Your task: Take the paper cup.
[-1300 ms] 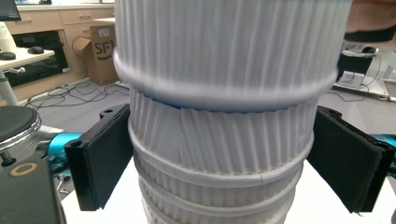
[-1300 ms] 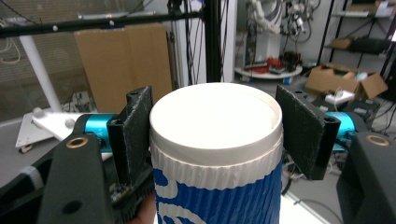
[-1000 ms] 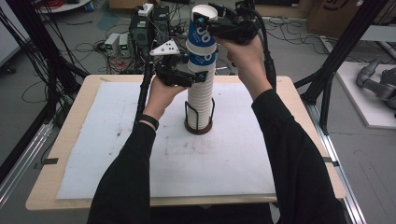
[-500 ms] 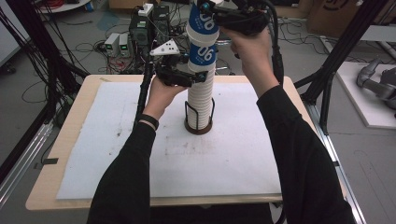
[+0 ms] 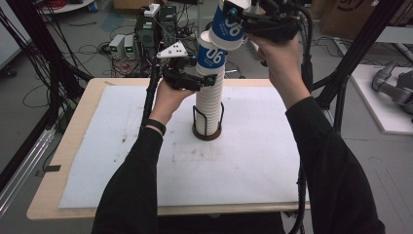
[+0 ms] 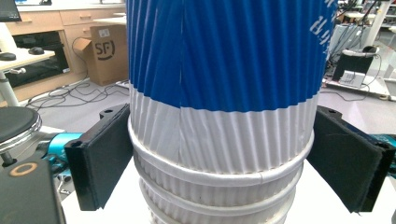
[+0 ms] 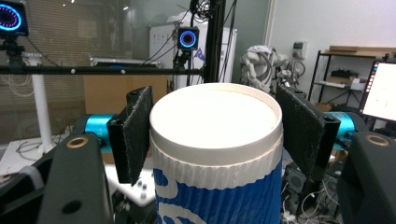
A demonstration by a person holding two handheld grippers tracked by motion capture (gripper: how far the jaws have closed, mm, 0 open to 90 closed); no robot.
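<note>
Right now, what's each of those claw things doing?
Left gripper: closed on the cup stack.
Right gripper: closed on the top cup, lifted off the stack.

floor: grey, cabled | cardboard box | wooden drawers

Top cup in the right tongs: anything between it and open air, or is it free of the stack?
Nothing visible blocks it. The top cup, gripped upside down in the right tongs, tilts just above the next cup on the cup stack. The left tongs straddle the stack lower down, beside the lift path, not in it.
</note>
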